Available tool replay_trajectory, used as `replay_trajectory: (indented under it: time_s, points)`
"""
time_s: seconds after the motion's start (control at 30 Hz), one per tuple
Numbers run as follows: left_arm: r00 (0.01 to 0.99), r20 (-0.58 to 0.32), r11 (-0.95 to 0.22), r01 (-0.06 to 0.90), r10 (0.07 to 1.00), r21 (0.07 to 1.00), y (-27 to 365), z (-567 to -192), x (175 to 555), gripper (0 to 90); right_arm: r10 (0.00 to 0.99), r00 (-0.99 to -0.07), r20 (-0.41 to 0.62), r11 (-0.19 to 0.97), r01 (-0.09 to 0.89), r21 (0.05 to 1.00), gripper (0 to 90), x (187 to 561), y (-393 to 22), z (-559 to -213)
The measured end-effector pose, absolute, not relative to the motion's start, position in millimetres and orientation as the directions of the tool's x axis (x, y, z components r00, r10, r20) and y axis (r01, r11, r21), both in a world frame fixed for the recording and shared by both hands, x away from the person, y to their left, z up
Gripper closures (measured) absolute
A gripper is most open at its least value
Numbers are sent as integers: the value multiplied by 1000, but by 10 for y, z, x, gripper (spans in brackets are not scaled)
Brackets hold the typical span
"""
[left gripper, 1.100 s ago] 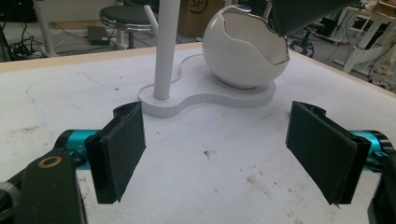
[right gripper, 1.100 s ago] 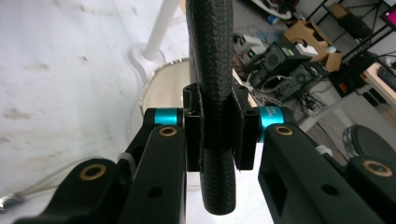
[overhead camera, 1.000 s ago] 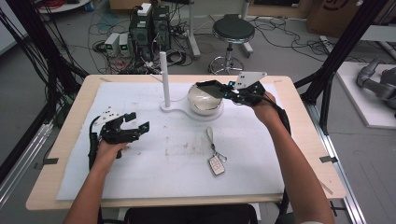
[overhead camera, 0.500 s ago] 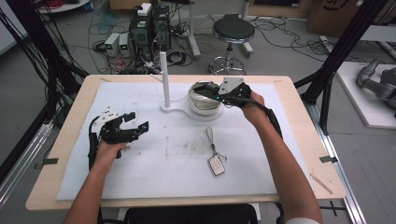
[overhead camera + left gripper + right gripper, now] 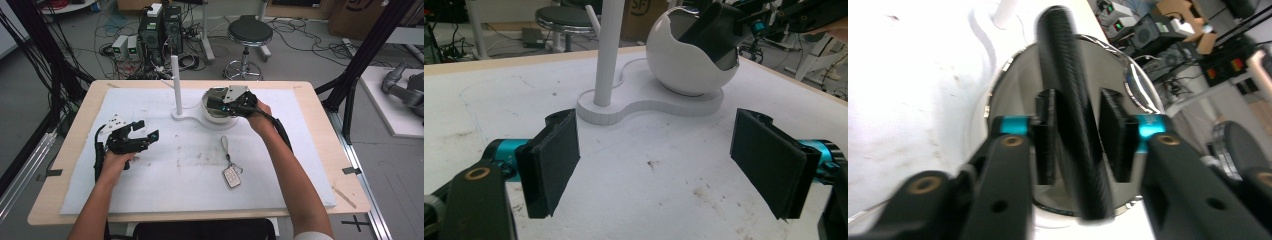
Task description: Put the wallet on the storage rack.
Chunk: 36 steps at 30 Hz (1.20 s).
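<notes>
Looks close to the end of the placing step; black rod [image 5: 1073, 100] stands between the two pads of the right gripper [image 5: 1078, 135], lower end down inside the white bowl [image 5: 998, 100], upper end leaning out over the rim; blurred in the right gripper view, so hard to say whether at rest already or sliding.

Jaws of the right gripper just been opening around the rod; pads appear to stand just beside it on both sides and not to press any more; taken therefore as released, though the gap is very narrow and not fully certain.

Seen from the high view, right gripper [image 5: 212, 102] hangs directly over the bowl [image 5: 215, 117], which sits on a flat white base together with an upright white post [image 5: 175, 82].

Left gripper [image 5: 147, 132] rests on the white mat [image 5: 300, 150], well apart from the bowl, jaws wide apart with nothing between them, as the left gripper view confirms [image 5: 654, 160].

Key fob [image 5: 231, 176] with its strap lies untouched on the mat, between bowl and the near table edge.

Probably left to do: open a little wider, lift the right gripper clear without dragging the rod out; then perhaps deal with the key fob, only a guess.
</notes>
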<state>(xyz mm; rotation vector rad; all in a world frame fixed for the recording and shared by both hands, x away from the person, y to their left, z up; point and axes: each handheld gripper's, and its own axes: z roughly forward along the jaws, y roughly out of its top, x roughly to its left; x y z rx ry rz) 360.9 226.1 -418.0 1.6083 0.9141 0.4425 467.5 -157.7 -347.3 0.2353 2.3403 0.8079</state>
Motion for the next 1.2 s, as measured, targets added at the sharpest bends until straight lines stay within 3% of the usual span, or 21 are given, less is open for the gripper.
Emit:
replay_trajectory:
  time_s: [0.07, 0.3, 0.6, 0.87, 1.2]
  points:
    - [623, -193, -23, 321, 758, 947, 2260, -4181, 3609, 198, 386, -784, -487, 768, -20, 640, 606, 4662, -1609, -3451]
    - [625, -188, -24, 314, 758, 949, 2260, -4173, 3603, 198, 454, -786, -420, 689, 10, 725, 549, 4602, -1867, -3271]
    - [629, -167, -35, 295, 759, 955, 2256, -4157, 3583, 196, 660, -737, -148, 482, 264, 835, 278, 4431, -2468, -3207]
    - [634, -154, -49, 290, 758, 956, 2236, -4179, 3554, 196, 738, -666, -115, 397, 290, 871, 253, 3929, -2887, -3492]
    - [624, -150, -51, 293, 767, 955, 2235, -4207, 3517, 196, 804, -593, -33, 295, 350, 889, 221, 3710, -3066, -3944]
